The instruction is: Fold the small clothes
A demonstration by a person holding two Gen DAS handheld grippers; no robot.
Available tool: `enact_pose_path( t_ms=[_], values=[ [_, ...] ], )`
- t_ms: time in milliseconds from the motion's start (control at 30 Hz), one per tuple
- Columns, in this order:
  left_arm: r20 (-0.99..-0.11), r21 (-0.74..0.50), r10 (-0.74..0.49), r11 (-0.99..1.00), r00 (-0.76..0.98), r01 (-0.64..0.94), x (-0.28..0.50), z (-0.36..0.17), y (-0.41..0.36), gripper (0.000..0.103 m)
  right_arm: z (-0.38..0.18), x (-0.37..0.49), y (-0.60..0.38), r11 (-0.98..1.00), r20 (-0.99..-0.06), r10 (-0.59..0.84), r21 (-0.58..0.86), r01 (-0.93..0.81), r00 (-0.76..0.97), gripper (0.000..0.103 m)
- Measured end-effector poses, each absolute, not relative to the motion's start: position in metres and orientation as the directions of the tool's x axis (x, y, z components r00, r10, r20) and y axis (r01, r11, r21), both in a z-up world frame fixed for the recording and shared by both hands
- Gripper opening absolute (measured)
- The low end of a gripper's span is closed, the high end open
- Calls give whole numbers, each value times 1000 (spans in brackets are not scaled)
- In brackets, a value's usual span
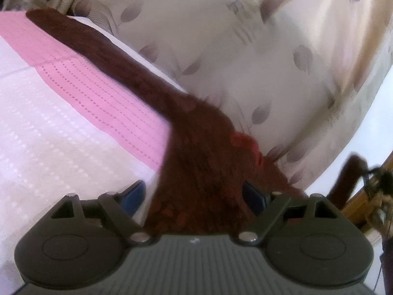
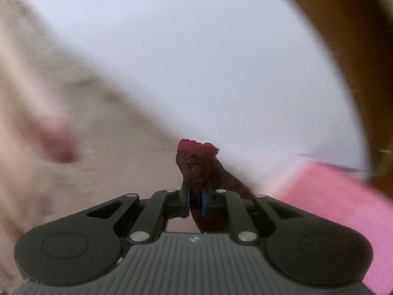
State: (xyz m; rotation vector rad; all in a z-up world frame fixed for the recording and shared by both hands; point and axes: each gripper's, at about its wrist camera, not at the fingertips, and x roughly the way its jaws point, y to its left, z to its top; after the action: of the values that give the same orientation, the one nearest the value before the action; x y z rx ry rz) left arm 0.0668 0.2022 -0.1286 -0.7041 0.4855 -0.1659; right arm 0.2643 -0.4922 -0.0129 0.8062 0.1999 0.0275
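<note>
While my right gripper (image 2: 195, 200) pinches the maroon cloth (image 2: 199, 164), my left gripper (image 1: 194, 194) gapes wide; no readable labels.

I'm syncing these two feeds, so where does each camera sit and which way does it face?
Left wrist: on the left gripper, facing along the maroon cloth over the pink cloth toward the curtain.
Right wrist: on the right gripper, pinching the cloth, facing a white wall.
Shared: the maroon cloth.
</note>
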Motion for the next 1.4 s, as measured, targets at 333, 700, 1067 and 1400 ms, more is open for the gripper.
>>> enact_pose_path(
  t_ms=[333,700,1067,1400],
  values=[
    [-295,-718,-327,696,898,17,62,-135,212,86,30,330,-251,567,-23,509,761,-316,860,14],
    [-236,-762,-348,646,907,49,59,-140,220,86,-66,349,-92,663,-294,599,703,-256,745,14],
    [-218,-774,-351,631,910,58,57,-141,222,86,-89,348,-68,747,-370,583,595,-298,723,16],
    [-219,-795,-348,605,912,40,55,-136,228,86,-84,321,-62,707,-357,646,613,-353,675,72]
  ],
)
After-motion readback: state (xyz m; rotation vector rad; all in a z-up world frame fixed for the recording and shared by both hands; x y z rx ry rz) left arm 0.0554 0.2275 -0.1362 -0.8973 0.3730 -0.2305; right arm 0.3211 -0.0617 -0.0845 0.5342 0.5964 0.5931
